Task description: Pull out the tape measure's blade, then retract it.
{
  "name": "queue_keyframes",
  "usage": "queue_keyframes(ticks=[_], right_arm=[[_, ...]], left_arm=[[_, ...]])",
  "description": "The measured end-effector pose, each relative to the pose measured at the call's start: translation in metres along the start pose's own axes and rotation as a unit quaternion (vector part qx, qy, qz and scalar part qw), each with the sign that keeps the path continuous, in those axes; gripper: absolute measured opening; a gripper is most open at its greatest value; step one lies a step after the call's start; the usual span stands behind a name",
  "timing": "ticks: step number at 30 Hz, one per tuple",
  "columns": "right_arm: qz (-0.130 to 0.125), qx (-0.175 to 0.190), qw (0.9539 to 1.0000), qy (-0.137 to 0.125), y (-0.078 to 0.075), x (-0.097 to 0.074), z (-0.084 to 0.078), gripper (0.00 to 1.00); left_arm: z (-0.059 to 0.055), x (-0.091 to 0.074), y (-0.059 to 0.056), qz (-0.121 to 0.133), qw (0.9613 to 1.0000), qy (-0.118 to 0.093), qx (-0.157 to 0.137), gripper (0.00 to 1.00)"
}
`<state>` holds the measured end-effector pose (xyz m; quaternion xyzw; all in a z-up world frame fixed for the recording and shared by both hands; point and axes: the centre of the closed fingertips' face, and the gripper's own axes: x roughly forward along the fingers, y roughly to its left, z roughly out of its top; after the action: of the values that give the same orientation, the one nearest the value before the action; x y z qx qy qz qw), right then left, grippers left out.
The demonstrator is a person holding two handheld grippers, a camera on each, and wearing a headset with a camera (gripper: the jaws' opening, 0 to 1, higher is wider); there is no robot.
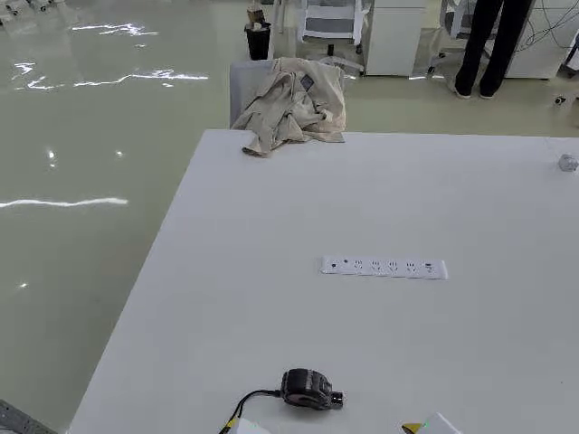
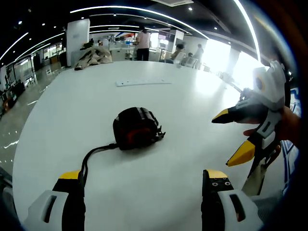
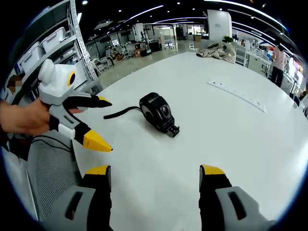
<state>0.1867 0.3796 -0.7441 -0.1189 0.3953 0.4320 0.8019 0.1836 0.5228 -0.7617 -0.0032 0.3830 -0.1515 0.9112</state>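
Note:
A black tape measure (image 1: 309,390) with a black wrist strap lies near the front edge of the white table (image 1: 271,226). It sits ahead of my left gripper (image 2: 143,177), whose jaws stand wide open a short way from it (image 2: 137,128). In the right gripper view the tape measure (image 3: 158,112) lies ahead and slightly left, its blade tip pointing toward my right gripper (image 3: 154,172), which is open and empty. Each gripper shows in the other's view: the right gripper (image 2: 234,137) at the right, the left gripper (image 3: 100,125) at the left, both with jaws apart.
A white power strip (image 1: 384,268) lies mid-table beyond the tape measure. A beige jacket (image 1: 294,104) drapes over a chair at the table's far edge. A small clear object (image 1: 567,163) sits at the far right. A person (image 1: 493,41) stands in the background.

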Motion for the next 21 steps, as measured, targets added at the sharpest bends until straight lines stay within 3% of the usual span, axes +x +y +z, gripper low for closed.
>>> queue_keyframes(ticks=[7,21], right_arm=[[-0.001,0.015,0.9998,-0.012,0.014,-0.018,0.002,0.82],[-0.005,0.01,0.9995,-0.029,0.033,-0.045,0.01,0.88]], left_arm=[[-0.01,-0.012,-0.001,-0.002,1.0,0.002,-0.002,1.0],[-0.024,-0.043,0.003,0.004,0.9999,-0.005,-0.013,1.0]])
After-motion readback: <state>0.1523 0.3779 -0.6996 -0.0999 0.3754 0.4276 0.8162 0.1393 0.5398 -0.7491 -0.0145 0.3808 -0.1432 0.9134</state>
